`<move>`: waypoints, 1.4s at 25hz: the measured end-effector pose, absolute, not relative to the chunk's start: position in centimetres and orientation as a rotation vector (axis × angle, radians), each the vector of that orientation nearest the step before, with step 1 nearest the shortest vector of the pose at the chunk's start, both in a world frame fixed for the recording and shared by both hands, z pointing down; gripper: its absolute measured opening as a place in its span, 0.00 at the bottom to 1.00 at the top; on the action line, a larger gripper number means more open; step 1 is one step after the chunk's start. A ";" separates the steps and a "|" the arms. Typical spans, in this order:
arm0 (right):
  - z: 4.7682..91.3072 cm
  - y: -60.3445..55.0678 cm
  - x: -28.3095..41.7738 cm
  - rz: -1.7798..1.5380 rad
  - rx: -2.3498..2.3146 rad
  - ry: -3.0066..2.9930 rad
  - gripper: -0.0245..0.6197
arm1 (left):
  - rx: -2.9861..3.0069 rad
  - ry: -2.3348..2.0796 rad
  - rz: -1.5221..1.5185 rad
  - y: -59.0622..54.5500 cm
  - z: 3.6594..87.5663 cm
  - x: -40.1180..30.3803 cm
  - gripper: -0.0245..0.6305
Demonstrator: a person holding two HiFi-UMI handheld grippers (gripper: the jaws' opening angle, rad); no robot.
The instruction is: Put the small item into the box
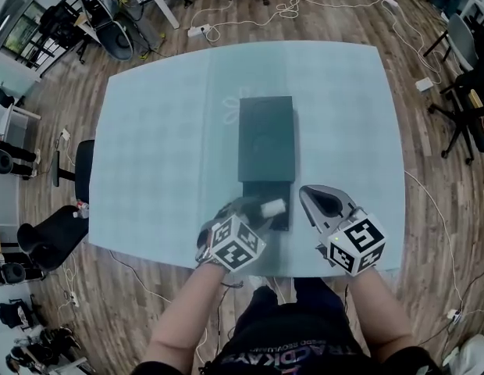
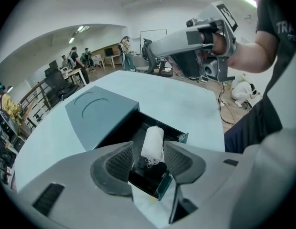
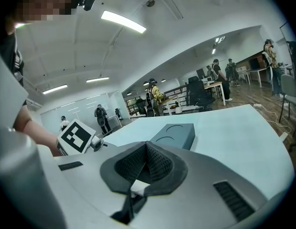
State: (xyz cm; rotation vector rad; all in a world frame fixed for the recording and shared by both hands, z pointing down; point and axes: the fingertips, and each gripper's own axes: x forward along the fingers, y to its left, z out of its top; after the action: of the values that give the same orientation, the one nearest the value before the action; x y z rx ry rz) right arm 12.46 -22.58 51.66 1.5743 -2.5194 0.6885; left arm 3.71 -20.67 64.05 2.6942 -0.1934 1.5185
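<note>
Pinching one roll (image 2: 153, 143) above one box (image 2: 101, 114).

Matt finishes dominate a frosted table.

The smooth, frosted pale blue table top (image 1: 164, 131) sits over a brown wood-plank floor (image 1: 429, 209). The dark teal rectangular box (image 2: 98, 113) has a matt, card-like skin, and its open drawer (image 2: 144, 177) is lined in black. The small white roll (image 2: 153, 143) looks soft and fibrous, with loose threads. The left gripper (image 2: 148, 159) and right gripper (image 3: 145, 163) have smooth grey plastic shells and ribbed dark pads (image 2: 120, 162).
</note>
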 end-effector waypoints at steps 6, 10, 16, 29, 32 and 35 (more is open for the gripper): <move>50.5 -22.4 10.2 0.660 1.566 -2.528 0.06 | 2.740 -0.305 1.370 -21.3 61.2 1.5 0.33; 49.8 -21.9 8.8 0.634 1.554 -2.536 0.06 | 2.772 -0.392 1.254 -21.5 59.0 0.1 0.25; 48.2 -21.3 6.6 0.587 1.547 -2.535 0.06 | 2.805 -0.505 0.891 -22.2 53.9 -1.8 0.11; 45.2 -17.8 1.3 0.502 1.603 -2.495 0.06 | 2.819 -0.573 0.425 -19.8 46.5 -8.4 0.09; 44.8 -16.8 0.3 0.486 1.629 -2.480 0.06 | 2.827 -0.547 0.411 -18.6 46.0 -9.6 0.09; 44.4 -15.8 -0.7 0.471 1.661 -2.465 0.06 | 2.842 -0.524 0.391 -17.4 45.5 -10.9 0.09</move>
State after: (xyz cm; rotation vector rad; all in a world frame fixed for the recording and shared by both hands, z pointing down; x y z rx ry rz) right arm -0.69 -15.75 44.40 1.6608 -2.4652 0.4706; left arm -10.90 -17.43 45.53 2.8422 -0.5238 0.3909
